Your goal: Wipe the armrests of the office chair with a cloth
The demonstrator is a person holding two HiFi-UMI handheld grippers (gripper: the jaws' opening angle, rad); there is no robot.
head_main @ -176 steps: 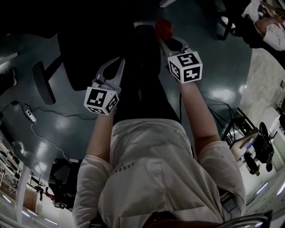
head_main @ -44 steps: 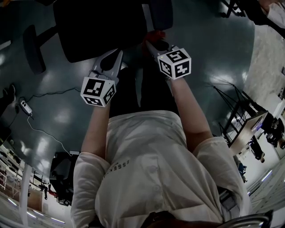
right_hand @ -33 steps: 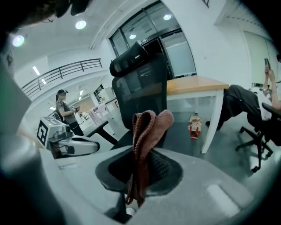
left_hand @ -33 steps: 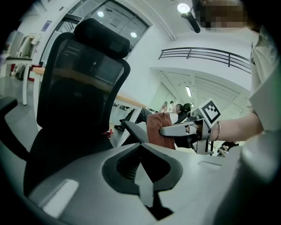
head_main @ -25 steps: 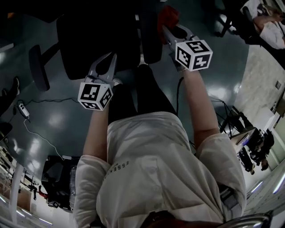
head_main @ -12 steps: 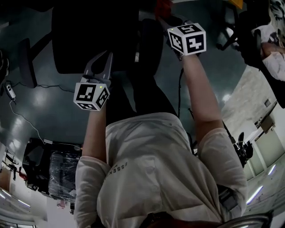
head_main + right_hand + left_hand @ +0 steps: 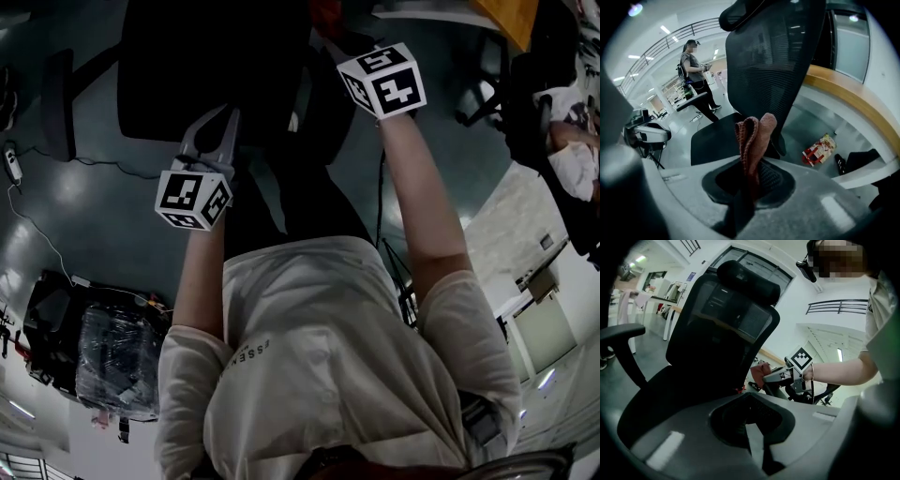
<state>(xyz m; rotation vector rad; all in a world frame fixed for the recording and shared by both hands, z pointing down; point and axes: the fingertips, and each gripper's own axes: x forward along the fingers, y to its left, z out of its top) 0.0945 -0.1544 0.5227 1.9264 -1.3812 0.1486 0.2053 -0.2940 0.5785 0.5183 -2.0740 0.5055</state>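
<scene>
— What are the right tongs (image 7: 749, 185) doing?
— Pinching a reddish cloth (image 7: 753, 133), which stands folded and upright out of them.
— And the left tongs (image 7: 749, 430)?
— Pressed together, with nothing between them.
— Where's the office chair (image 7: 724, 333)?
— Just ahead of both. The cloth is held beside its mesh back, and the far armrest (image 7: 618, 333) is well apart from it.

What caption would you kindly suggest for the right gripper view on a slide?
Right tool holds a folded red cloth before a black office chair.
</scene>
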